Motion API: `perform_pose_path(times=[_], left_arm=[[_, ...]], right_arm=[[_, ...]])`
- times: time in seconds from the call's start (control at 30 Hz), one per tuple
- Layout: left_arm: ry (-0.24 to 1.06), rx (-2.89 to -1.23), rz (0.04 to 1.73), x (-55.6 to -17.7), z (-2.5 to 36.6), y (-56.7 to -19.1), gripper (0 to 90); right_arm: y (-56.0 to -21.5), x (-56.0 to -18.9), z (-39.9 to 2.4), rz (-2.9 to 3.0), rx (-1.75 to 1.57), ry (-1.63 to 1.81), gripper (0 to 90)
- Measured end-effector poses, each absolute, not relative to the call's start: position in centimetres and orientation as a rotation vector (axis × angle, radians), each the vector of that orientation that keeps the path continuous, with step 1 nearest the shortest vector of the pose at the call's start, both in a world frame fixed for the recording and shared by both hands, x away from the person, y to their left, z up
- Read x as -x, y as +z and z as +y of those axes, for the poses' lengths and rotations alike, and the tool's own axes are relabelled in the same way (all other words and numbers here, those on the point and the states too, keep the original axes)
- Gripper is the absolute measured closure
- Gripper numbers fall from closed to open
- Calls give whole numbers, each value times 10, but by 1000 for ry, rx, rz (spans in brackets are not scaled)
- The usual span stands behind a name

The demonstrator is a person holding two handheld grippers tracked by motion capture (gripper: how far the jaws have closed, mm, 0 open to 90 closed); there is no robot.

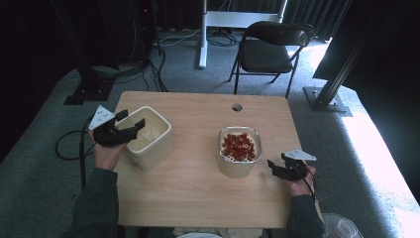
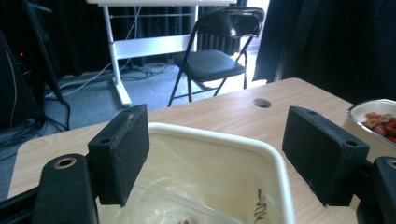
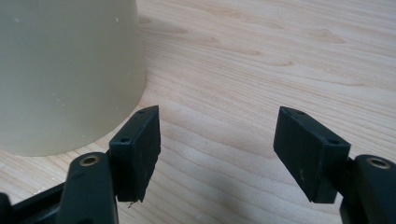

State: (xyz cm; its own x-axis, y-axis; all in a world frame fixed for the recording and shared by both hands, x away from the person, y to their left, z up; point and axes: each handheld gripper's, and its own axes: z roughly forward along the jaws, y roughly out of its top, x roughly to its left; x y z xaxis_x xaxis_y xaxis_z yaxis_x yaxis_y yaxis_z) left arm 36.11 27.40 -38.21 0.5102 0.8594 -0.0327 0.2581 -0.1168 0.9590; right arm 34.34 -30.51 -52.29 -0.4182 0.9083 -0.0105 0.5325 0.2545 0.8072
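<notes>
Cream tub [image 1: 148, 136] at the counter's [image 1: 198, 193] left is sitting under my spread left tongs [image 1: 130, 126], so I'm judging I should straddle its near wall squarely while my right tongs [image 1: 278, 165], also spread, are waiting beside the full bowl [image 1: 240, 148].

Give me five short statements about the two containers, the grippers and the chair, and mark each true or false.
1. The right container holds red pieces. True.
2. The left gripper is shut on the left container. False: its fingers are spread open over the rim.
3. The right gripper is open. True.
4. The folding chair stands on the table. False: it is on the floor behind it.
5. The containers touch. False: bare table separates them.
</notes>
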Motion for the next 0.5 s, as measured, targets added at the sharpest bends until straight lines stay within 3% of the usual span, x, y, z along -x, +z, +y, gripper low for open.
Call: perform_pose_path(times=[0.5], left_arm=[[685,-1650,884,-325,259,-379,253]], right_arm=[[-530,-367,-292,2065,-1316,964,311]])
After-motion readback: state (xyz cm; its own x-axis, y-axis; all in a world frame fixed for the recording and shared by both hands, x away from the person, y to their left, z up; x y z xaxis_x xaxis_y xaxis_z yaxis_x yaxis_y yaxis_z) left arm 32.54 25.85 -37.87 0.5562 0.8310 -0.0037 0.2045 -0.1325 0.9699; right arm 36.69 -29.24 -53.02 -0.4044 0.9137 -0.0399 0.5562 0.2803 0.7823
